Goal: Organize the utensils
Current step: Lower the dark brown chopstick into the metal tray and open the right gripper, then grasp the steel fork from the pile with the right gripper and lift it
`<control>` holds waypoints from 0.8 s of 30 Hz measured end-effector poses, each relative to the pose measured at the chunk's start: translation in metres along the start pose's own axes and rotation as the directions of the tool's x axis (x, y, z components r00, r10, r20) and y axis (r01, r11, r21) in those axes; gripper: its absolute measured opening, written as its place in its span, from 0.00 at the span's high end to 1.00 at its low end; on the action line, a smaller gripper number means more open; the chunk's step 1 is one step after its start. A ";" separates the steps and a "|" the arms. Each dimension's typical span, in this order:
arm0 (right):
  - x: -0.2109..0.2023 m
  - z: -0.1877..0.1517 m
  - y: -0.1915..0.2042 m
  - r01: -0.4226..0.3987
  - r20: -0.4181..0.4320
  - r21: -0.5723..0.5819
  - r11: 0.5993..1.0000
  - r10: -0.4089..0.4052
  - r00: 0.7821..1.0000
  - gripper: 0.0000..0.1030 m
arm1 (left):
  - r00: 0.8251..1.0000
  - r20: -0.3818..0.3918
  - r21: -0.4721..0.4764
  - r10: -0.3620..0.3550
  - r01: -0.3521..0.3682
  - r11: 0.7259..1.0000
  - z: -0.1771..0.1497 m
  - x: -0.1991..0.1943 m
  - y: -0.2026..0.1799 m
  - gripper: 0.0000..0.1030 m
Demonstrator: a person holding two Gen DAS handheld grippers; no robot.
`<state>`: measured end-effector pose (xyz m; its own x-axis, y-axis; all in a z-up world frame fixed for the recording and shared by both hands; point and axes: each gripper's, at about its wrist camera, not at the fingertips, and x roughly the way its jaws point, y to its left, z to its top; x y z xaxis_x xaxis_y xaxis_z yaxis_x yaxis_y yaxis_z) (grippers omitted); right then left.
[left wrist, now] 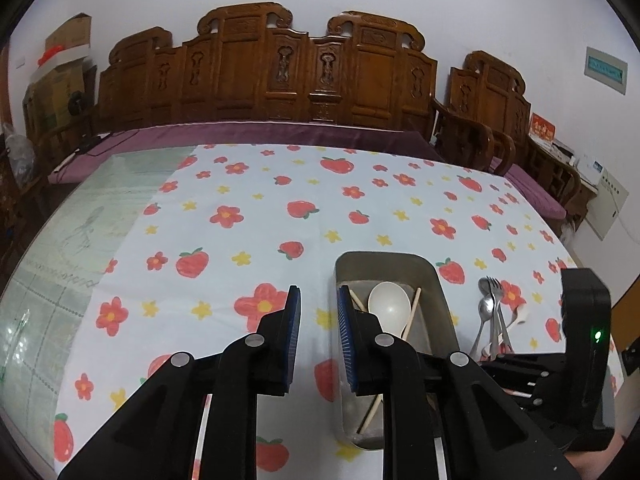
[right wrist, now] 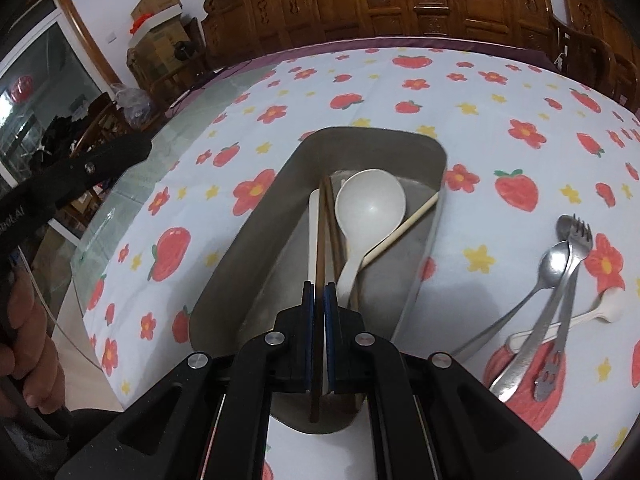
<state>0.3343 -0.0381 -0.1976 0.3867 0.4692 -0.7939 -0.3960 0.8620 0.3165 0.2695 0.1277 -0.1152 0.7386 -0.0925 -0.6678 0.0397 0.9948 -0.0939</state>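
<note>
A grey metal tray (right wrist: 360, 136) lies on the flowered tablecloth. In it are a white ladle spoon (right wrist: 370, 200), a pale chopstick (right wrist: 416, 216) and brown chopsticks. My right gripper (right wrist: 319, 286) hangs over the tray's near end, shut on one brown chopstick (right wrist: 320, 232) that points along the tray. My left gripper (left wrist: 319, 292) hovers just left of the tray (left wrist: 384, 258), jaws apart with only tablecloth showing between them. The white ladle spoon (left wrist: 388, 306) shows past its right finger.
Right of the tray lie metal spoons (right wrist: 556, 264), a metal fork (right wrist: 578, 240) and a small white spoon (right wrist: 604, 312), overlapping on the cloth. A carved wooden bench (left wrist: 272, 68) runs behind the table. A person's hand (right wrist: 28, 340) grips the left tool.
</note>
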 end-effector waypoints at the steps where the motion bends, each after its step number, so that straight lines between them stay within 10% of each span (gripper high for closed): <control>1: 0.000 0.000 0.002 -0.011 0.000 -0.004 1.000 0.011 1.000 0.92 | 1.000 0.001 0.000 -0.001 0.001 1.000 0.000 0.000 0.000 0.83; 11: -0.023 -0.001 0.001 -0.021 0.067 -0.079 0.997 0.026 0.997 0.92 | 1.000 -0.005 0.018 -0.009 0.009 1.000 0.000 0.000 -0.008 0.82; 24: -0.113 -0.017 -0.096 0.209 0.204 -0.036 0.977 -0.197 0.959 0.80 | 0.994 -0.032 0.112 -0.101 0.104 0.988 -0.016 0.005 -0.074 0.49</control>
<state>0.3147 -0.1775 -0.1473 0.6185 0.3192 -0.7180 -0.3366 0.9333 0.1249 0.2591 0.0533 -0.1232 0.7089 -0.1936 -0.6783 0.1911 0.9783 -0.0795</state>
